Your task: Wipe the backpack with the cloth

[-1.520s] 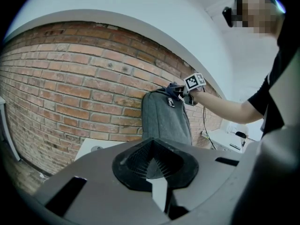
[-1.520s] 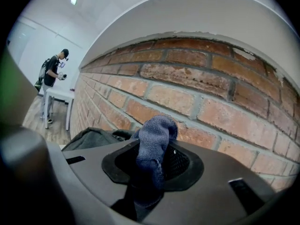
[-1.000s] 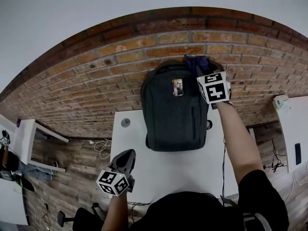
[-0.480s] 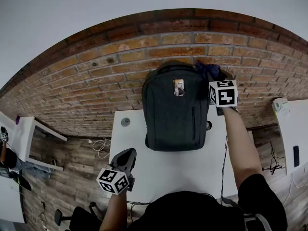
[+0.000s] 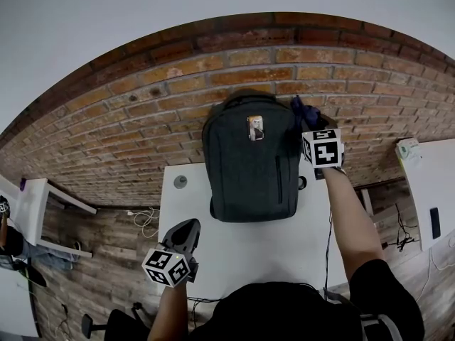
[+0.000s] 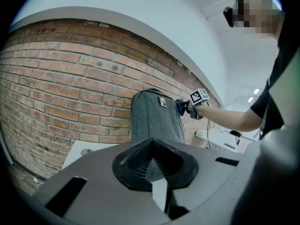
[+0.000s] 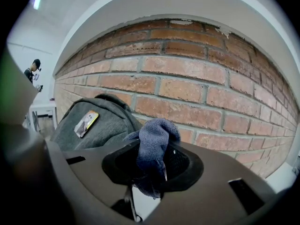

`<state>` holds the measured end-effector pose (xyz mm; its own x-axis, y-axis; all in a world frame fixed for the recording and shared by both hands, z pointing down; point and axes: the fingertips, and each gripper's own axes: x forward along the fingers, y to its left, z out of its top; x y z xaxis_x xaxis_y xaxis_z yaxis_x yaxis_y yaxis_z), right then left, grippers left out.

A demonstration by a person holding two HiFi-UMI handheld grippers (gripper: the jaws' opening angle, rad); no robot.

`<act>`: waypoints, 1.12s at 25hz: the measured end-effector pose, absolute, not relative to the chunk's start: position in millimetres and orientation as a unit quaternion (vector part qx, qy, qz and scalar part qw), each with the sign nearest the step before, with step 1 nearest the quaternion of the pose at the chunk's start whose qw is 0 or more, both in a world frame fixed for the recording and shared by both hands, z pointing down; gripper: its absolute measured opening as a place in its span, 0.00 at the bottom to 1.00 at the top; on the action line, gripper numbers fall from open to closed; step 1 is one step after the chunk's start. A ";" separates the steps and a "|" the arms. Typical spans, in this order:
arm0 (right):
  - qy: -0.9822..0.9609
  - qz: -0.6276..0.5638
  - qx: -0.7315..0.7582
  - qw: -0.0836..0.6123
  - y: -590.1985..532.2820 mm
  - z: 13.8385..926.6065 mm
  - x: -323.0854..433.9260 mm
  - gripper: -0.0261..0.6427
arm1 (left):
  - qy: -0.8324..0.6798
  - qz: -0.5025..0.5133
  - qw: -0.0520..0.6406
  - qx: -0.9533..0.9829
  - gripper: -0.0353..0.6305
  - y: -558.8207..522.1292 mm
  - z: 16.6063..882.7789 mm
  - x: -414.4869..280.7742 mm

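A dark grey backpack point(image 5: 250, 163) stands upright on the white table point(image 5: 249, 247), leaning against the brick wall, with a small tag point(image 5: 255, 128) near its top. My right gripper point(image 5: 307, 119) is beside the backpack's upper right side, shut on a blue cloth point(image 5: 302, 111). In the right gripper view the cloth point(image 7: 153, 146) bunches up between the jaws, with the backpack point(image 7: 96, 123) to the left. My left gripper point(image 5: 183, 234) hovers over the table's near left part, away from the backpack point(image 6: 153, 120), jaws together with nothing held.
A small round grey disc point(image 5: 180, 181) sits in the table's far left corner. The brick wall point(image 5: 142, 112) runs right behind the backpack. Another white table point(image 5: 430, 190) stands at the right. A cable point(image 5: 329, 226) hangs past the table's right edge.
My right gripper with the cloth has slid from the backpack's top right corner to the right and down along its side. The left gripper has stayed put.
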<state>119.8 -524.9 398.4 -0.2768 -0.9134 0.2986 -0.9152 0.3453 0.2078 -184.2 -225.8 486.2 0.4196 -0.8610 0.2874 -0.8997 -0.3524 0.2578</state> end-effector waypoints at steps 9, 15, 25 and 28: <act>-0.798 0.055 0.568 0.194 -499.9 447.4 126.0 0.21 | -0.529 0.051 0.189 0.826 0.04 -225.5 486.1 -177.7; -0.796 0.086 0.562 0.207 -482.6 481.5 127.2 0.21 | -0.527 0.050 0.187 0.827 0.04 -224.1 484.1 -175.7; -0.787 0.142 0.555 0.229 -440.6 552.0 130.8 0.21 | -0.515 0.054 0.186 0.835 0.04 -225.7 484.6 -166.6; -0.785 0.155 0.550 0.241 -429.3 569.1 133.2 0.21 | -0.513 0.056 0.186 0.836 0.04 -225.8 485.1 -164.4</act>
<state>133.2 -429.3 569.1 -0.2791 -0.7885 0.5480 -0.9376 0.3470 0.0216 -164.4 -225.8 485.1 0.4676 -0.8366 0.2854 -0.8786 -0.4045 0.2539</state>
